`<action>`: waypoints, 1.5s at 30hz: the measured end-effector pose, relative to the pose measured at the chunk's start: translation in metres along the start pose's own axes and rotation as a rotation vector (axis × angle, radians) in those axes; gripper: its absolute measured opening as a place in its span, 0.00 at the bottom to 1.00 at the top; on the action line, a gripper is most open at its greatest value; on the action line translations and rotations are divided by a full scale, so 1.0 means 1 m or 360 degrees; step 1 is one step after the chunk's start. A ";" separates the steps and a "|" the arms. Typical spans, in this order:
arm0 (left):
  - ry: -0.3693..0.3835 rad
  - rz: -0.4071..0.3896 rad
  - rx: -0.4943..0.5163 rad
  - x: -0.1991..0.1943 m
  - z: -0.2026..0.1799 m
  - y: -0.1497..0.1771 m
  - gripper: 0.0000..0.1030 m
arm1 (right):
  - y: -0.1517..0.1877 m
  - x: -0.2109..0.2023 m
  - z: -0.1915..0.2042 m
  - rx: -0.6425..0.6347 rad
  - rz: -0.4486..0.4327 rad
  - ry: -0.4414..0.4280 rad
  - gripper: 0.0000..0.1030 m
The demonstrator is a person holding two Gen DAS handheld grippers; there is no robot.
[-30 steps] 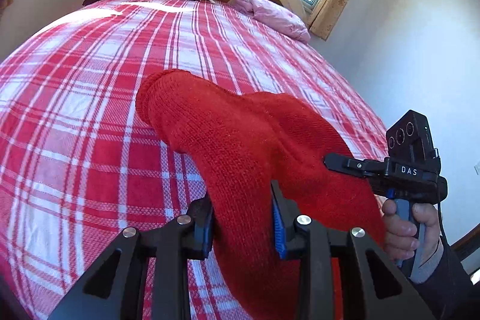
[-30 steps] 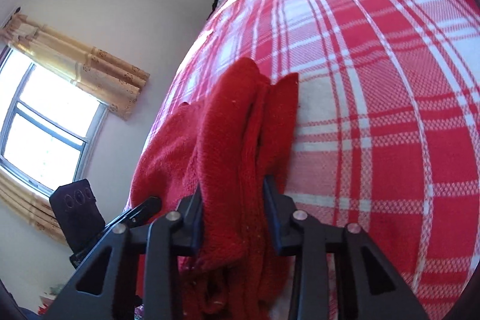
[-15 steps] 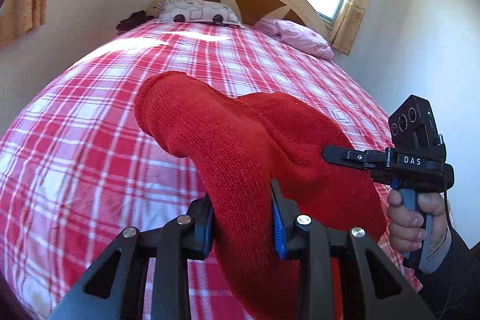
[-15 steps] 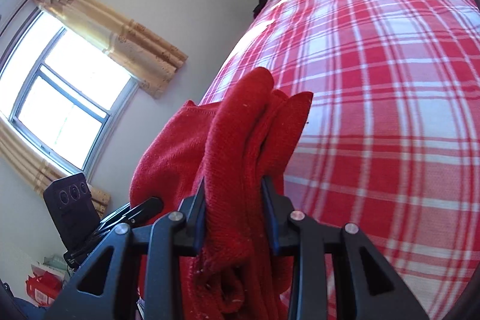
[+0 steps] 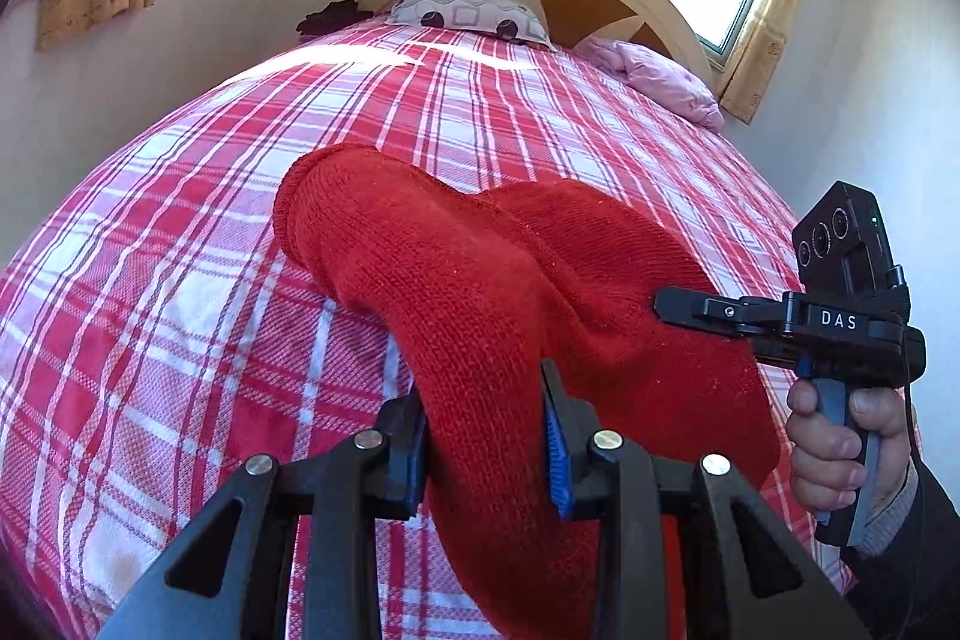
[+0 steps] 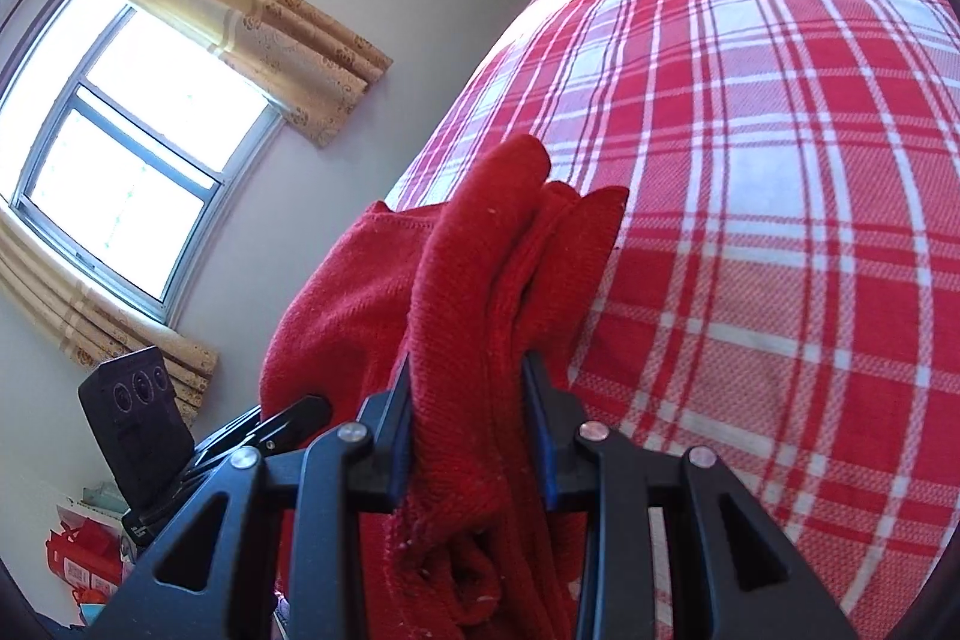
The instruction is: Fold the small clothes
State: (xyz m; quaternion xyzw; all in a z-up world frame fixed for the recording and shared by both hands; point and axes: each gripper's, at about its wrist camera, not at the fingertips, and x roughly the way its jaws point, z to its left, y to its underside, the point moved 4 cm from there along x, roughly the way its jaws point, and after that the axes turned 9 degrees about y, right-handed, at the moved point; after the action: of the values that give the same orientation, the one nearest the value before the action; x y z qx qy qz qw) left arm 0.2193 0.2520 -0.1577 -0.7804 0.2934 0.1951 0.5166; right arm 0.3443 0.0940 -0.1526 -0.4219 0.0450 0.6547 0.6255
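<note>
both my hand-held grippers, left [image 5: 483, 430] and right [image 6: 468, 427], still clamped on red knit garment [image 5: 480, 280]; carried back along bed [image 5: 180, 280], not yet laid flat.

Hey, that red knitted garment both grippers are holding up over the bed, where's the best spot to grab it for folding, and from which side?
Grip the red garment near its edges, about where the left gripper and right gripper already pinch bunched fabric, coming from the near side. It hangs limp in thick folds above the plaid bedspread, so spread-apart edge grips would probably pull it flat; a middle grip would bunch it.
</note>
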 end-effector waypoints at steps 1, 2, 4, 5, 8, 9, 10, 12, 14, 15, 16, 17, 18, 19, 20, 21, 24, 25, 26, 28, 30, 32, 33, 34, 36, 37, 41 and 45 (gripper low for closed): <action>-0.0001 0.0001 -0.0004 0.000 0.001 0.001 0.31 | 0.001 0.002 0.001 -0.0003 0.0007 0.0002 0.34; -0.0002 0.0003 -0.0013 0.000 0.004 0.003 0.31 | 0.003 0.003 0.002 -0.0005 0.0013 0.0004 0.34; 0.0000 0.0011 -0.0029 0.001 0.009 0.006 0.31 | 0.004 0.008 0.004 -0.0008 0.0021 0.0013 0.34; -0.0003 0.0015 -0.0034 0.002 0.011 0.008 0.31 | 0.005 0.009 0.004 -0.0008 0.0026 0.0015 0.34; -0.0004 0.0020 -0.0042 0.003 0.013 0.013 0.31 | 0.009 0.008 0.004 -0.0012 0.0031 0.0031 0.34; -0.0004 0.0020 -0.0042 0.003 0.014 0.014 0.31 | 0.009 0.008 0.002 -0.0005 0.0033 0.0036 0.34; -0.0006 0.0021 -0.0042 0.003 0.015 0.014 0.32 | 0.008 0.012 0.002 0.0001 0.0035 0.0042 0.34; -0.0021 0.0029 -0.0038 0.005 0.017 0.017 0.36 | 0.010 0.013 -0.001 0.0009 0.0041 0.0059 0.34; -0.0054 0.0056 -0.0024 0.008 0.019 0.022 0.41 | 0.011 0.015 -0.004 0.0012 0.0048 0.0086 0.35; -0.0069 0.0062 -0.0018 0.008 0.020 0.023 0.42 | 0.012 0.017 -0.006 0.0013 0.0058 0.0109 0.36; -0.0079 0.0056 -0.0012 0.007 0.020 0.026 0.44 | 0.013 0.019 -0.009 0.0021 0.0069 0.0126 0.37; -0.0081 0.0053 -0.0010 0.005 0.020 0.027 0.46 | 0.015 0.019 -0.011 0.0018 0.0073 0.0137 0.38; -0.0085 0.0050 -0.0007 0.002 0.019 0.029 0.46 | 0.016 0.019 -0.011 0.0011 0.0061 0.0160 0.41; -0.0097 0.0043 0.0003 -0.002 0.018 0.030 0.46 | 0.018 0.018 -0.012 0.0004 0.0047 0.0181 0.42; -0.0110 0.0040 0.0017 -0.005 0.016 0.030 0.47 | 0.020 0.017 -0.012 -0.0002 0.0039 0.0195 0.43; -0.0128 0.0039 0.0032 -0.008 0.015 0.032 0.47 | 0.021 0.015 -0.012 -0.0006 0.0030 0.0205 0.45; -0.0175 0.0029 0.0064 -0.021 0.011 0.037 0.48 | 0.024 0.000 -0.013 -0.0016 -0.0025 0.0278 0.51; -0.0199 0.0028 0.0067 -0.027 0.010 0.039 0.48 | 0.024 -0.006 -0.013 -0.0012 -0.0043 0.0295 0.52; -0.0222 0.0025 0.0075 -0.032 0.009 0.041 0.49 | 0.025 -0.012 -0.014 -0.0005 -0.0060 0.0314 0.54; -0.0285 0.0021 0.0115 -0.043 0.004 0.045 0.49 | 0.026 -0.025 -0.012 -0.0006 -0.0099 0.0349 0.57; -0.0364 -0.0001 0.0165 -0.054 -0.002 0.047 0.49 | 0.027 -0.041 -0.005 -0.0041 -0.0157 0.0405 0.67; -0.0426 -0.0058 0.0204 -0.069 -0.009 0.047 0.59 | 0.031 -0.058 0.008 -0.0087 -0.0226 0.0457 0.76; -0.0462 -0.0094 0.0215 -0.077 -0.012 0.046 0.65 | 0.035 -0.069 0.017 -0.0122 -0.0271 0.0474 0.81; -0.0501 -0.0157 0.0221 -0.088 -0.015 0.044 0.76 | 0.039 -0.079 0.027 -0.0165 -0.0316 0.0488 0.83; -0.0533 -0.0274 0.0239 -0.106 -0.023 0.040 0.78 | 0.045 -0.094 0.047 -0.0245 -0.0391 0.0542 0.89; -0.0534 -0.0311 0.0246 -0.114 -0.027 0.037 0.78 | 0.049 -0.104 0.059 -0.0293 -0.0438 0.0577 0.90; -0.0491 -0.0385 0.0240 -0.134 -0.041 0.030 0.78 | 0.061 -0.134 0.092 -0.0392 -0.0565 0.0636 0.96; -0.0441 -0.0454 0.0248 -0.152 -0.053 0.028 0.78 | 0.072 -0.157 0.122 -0.0484 -0.0669 0.0701 1.00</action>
State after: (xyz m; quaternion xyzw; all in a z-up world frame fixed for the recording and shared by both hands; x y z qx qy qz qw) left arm 0.0866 0.2337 -0.0635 -0.7374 0.1203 0.2022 0.6331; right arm 0.2002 0.0276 -0.0121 -0.6417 -0.0071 0.4039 0.6520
